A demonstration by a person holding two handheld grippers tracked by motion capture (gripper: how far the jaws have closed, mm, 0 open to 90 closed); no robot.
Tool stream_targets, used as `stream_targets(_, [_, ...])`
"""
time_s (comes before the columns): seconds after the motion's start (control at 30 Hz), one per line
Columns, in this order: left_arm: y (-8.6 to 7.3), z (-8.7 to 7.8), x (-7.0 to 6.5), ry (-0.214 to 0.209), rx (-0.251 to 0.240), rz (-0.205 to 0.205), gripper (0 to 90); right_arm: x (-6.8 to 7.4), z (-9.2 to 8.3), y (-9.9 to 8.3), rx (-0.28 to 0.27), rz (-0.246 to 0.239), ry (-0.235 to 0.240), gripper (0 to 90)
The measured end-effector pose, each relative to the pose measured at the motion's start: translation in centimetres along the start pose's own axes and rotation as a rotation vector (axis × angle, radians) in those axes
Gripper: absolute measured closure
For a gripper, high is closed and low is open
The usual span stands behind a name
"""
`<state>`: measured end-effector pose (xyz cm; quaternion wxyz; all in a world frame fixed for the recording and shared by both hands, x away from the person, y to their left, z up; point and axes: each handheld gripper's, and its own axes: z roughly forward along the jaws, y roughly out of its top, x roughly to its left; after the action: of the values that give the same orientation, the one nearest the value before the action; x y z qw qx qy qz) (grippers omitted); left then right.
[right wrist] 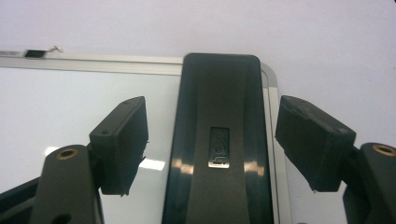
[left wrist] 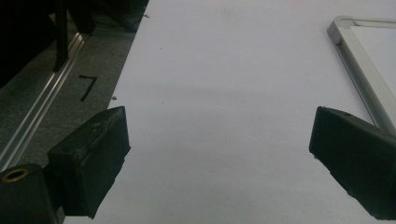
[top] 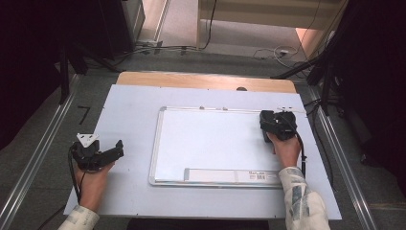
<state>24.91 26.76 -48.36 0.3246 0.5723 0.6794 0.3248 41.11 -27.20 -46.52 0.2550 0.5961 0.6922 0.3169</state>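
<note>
Forearms enter the bottom of the high view. At lower left, the left gripper (top: 103,154) rests on the pale table sheet (top: 129,129), jaws apart, holding nothing. At right of centre, the right gripper (top: 273,125) sits over the upper right corner of the whiteboard (top: 206,141). A labelled strip (top: 232,176) lies along the whiteboard's lower edge. Cables (top: 280,51) cross the floor at the top.

Left gripper view: both jaws stand wide apart over bare sheet; the whiteboard frame corner (left wrist: 343,28) shows at upper right, a floor rail (left wrist: 42,109) at left.

Right gripper view: a black oblong device (right wrist: 219,140) lies between the open jaws, along the whiteboard's right frame; neither jaw visibly touches it.
</note>
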Motion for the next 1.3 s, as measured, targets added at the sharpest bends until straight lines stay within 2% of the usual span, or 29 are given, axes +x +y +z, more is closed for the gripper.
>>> stream_targets(0.27, [0.1, -0.1, 0.1, -0.003, -0.005, -0.002, 5.5, 0.2, -1.6, -0.6, -0.027, -0.019, 0.045, 19.2])
stream_targets(0.67, [0.1, -0.2, 0.0, -0.006, -0.008, -0.001, 5.5, 0.0, -4.0, -1.8, -0.056, -0.054, 0.082, 19.2])
stream_targets(0.73, [0.1, -0.2, 0.0, -0.007, -0.007, 0.000, 5.5, -0.2, -4.2, -2.1, -0.062, -0.067, 0.072, 19.3])
stream_targets(0.93, [0.1, -0.2, 0.1, -0.011, -0.007, -0.002, 5.5, -1.0, -4.9, -2.8, -0.072, -0.057, 0.081, 19.3])
stream_targets(1.3, [0.1, -0.2, 0.0, -0.011, -0.007, 0.000, 5.5, -1.6, -6.4, -3.7, -0.084, -0.052, 0.095, 19.4])
